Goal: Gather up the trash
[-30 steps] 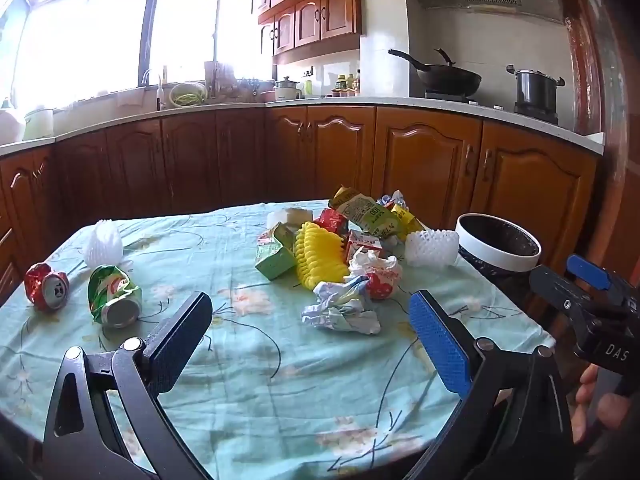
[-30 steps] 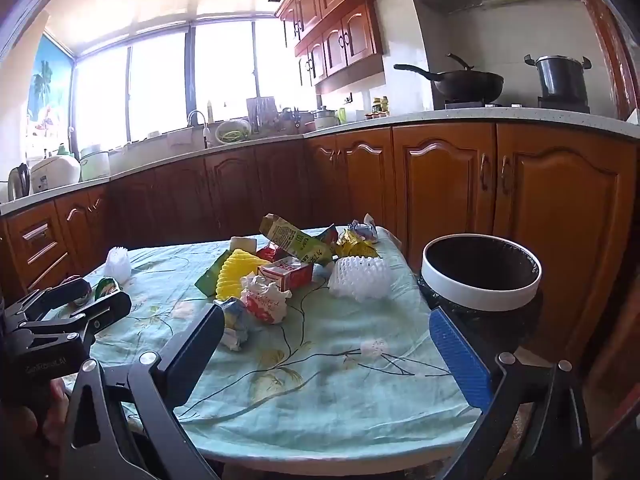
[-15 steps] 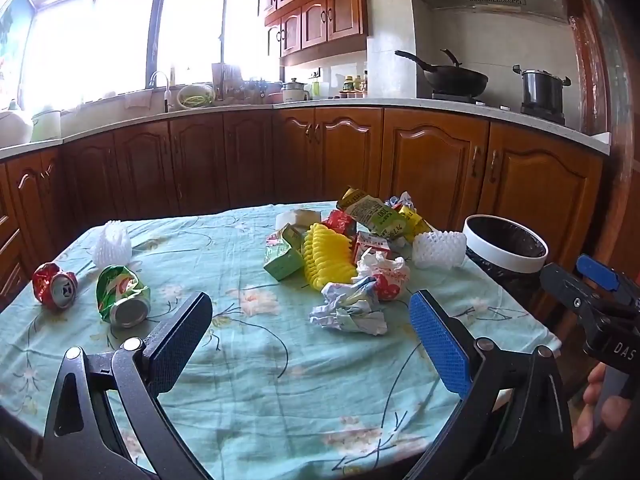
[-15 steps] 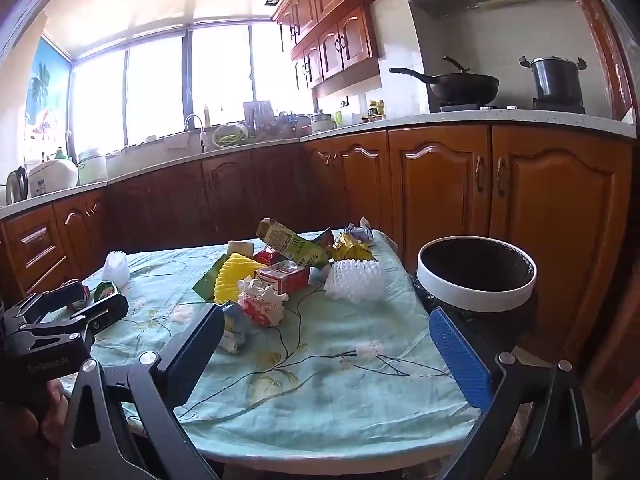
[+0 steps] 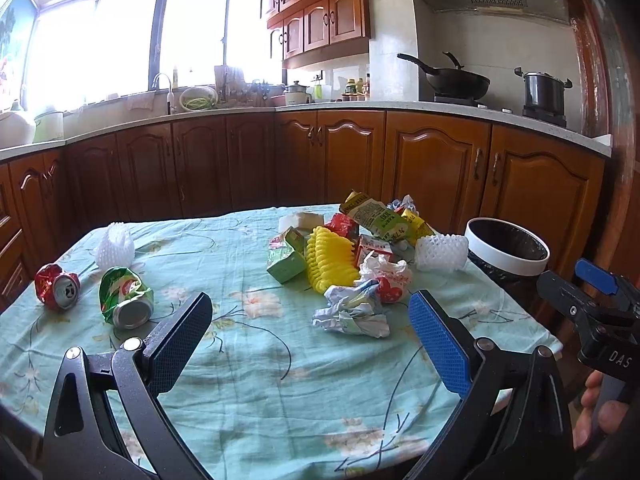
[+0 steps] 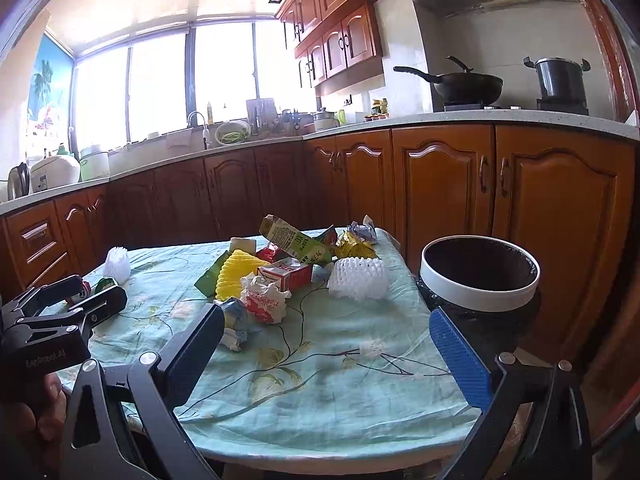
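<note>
— What does the trash bin (image 6: 480, 280) hold?
— A black liner shows inside its white rim; its bottom is hidden, so I cannot tell whether anything lies in it. It stands just beside the tabletop (image 5: 256, 380) at the right edge.
— And the trash?
— All on the floral cloth. A heap near the bin: crumpled paper (image 5: 352, 312), a yellow foam sleeve (image 5: 330, 260), a green carton (image 5: 286, 266), a red-and-white wrapper (image 6: 266, 300), a white foam net (image 6: 358, 280). Well apart, at the left, a crushed green can (image 5: 126, 298) and a crushed red can (image 5: 56, 286).
— The claws?
— The left claw (image 5: 308, 340) is spread wide, holding nothing, above the near cloth. The right claw (image 6: 324, 344) is likewise spread and empty.
— Anything different from a second ago?
— The left view has swung slightly, so the heap and bin sit further right; the trash itself has not moved.
</note>
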### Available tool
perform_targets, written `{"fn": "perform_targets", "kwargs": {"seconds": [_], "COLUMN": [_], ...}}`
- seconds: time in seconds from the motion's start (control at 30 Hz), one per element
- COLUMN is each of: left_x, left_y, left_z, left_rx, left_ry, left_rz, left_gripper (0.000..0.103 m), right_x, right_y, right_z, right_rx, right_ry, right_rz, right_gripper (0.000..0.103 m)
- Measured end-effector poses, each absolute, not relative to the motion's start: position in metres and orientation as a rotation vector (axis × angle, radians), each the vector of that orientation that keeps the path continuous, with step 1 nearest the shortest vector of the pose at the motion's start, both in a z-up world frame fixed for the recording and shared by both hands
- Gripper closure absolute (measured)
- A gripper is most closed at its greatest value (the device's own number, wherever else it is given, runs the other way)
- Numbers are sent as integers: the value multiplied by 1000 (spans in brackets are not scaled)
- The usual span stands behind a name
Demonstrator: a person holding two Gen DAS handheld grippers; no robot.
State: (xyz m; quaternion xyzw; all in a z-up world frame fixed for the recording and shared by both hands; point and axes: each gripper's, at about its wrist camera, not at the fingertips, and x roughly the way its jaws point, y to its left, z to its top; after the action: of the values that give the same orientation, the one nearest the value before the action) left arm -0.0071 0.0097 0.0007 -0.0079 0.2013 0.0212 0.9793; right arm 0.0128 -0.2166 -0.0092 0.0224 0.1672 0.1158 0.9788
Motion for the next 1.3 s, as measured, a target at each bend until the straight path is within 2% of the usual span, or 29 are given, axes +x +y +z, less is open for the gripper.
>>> {"fn": "perform_targets", "kwargs": {"seconds": [1.3], "left_x": [-6], "left_y": [11], "left_z": [-2], "left_rx": [-23], "left_ry": [418], "left_rz": [40], "left_gripper": [2], "right_x": [14], "right_y": [-217], "right_z": [-12], "right_rx": [63], "right_ry": [361], "right_rz": [266], "right_gripper": [0]}}
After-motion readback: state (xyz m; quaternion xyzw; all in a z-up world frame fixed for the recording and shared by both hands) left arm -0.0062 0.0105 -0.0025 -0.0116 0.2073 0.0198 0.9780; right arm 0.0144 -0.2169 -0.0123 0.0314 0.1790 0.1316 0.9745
